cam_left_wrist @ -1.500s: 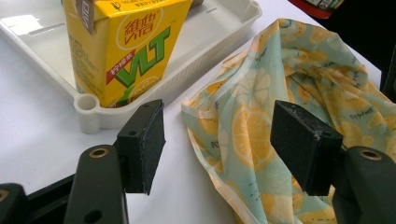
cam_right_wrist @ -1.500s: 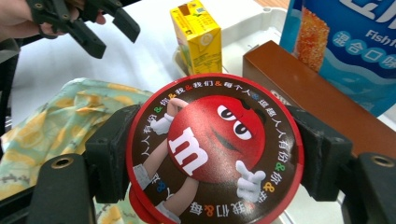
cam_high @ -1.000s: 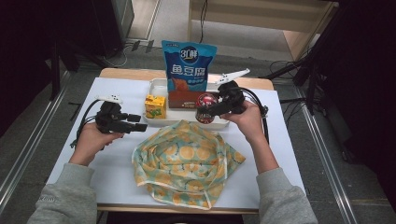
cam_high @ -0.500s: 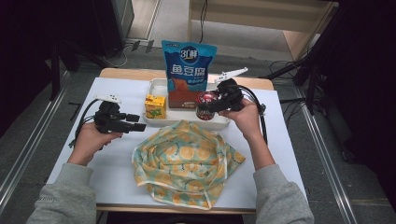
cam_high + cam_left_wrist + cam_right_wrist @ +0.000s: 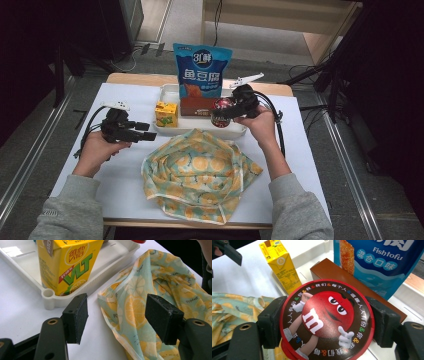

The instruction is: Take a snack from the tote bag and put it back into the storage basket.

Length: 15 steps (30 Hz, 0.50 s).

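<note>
A round red M&M's tub [image 5: 327,320] sits between the black jaws of my right gripper [image 5: 327,323], which is shut on its sides. In the high view this tub [image 5: 220,109] and the right gripper [image 5: 227,113] hang over the right front part of a white tray [image 5: 235,133]. I cannot tell whether the tub touches the tray. My left gripper [image 5: 146,133] stands open left of the tray, low over the table. Its jaws [image 5: 117,317] point at the tray corner [image 5: 47,293] and the edge of a lemon-print cloth bag [image 5: 150,290], with nothing between them.
The tray holds a yellow VLT juice carton [image 5: 166,114], a brown box [image 5: 196,106] and an upright blue fish-tofu bag [image 5: 202,70]. The crumpled cloth bag [image 5: 197,172] covers the table's front middle. A white tool [image 5: 246,80] lies behind the tray. Cables trail from both grippers.
The right gripper has shifted the tub slightly up and away over the tray. The left gripper has barely moved.
</note>
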### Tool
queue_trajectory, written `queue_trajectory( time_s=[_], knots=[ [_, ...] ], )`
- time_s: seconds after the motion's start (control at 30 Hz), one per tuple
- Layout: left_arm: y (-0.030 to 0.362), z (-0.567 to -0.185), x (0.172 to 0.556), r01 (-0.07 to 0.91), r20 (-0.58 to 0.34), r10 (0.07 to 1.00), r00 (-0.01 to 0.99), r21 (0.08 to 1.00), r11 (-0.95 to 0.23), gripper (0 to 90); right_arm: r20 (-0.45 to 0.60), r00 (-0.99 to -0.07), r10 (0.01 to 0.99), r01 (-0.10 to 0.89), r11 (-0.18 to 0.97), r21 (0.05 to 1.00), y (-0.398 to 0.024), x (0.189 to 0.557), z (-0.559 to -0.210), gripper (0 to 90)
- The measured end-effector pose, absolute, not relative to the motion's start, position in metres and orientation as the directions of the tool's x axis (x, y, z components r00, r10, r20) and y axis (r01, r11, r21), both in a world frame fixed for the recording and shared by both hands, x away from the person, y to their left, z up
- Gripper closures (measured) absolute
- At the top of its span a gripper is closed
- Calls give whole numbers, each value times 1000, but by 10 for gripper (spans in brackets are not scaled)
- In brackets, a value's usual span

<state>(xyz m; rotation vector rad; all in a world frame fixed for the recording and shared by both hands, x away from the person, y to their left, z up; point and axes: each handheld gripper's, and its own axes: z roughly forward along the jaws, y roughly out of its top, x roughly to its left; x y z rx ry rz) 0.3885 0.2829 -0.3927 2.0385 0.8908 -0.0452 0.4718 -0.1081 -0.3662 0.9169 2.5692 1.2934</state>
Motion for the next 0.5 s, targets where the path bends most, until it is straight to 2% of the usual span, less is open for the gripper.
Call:
queue_trajectory(
  time_s=[0.5],
  knots=[
    [283, -393, 388, 606, -348, 574, 742, 714, -351, 351, 150, -786, 600, 483, 445, 754, -110, 482, -383, 260]
  ],
)
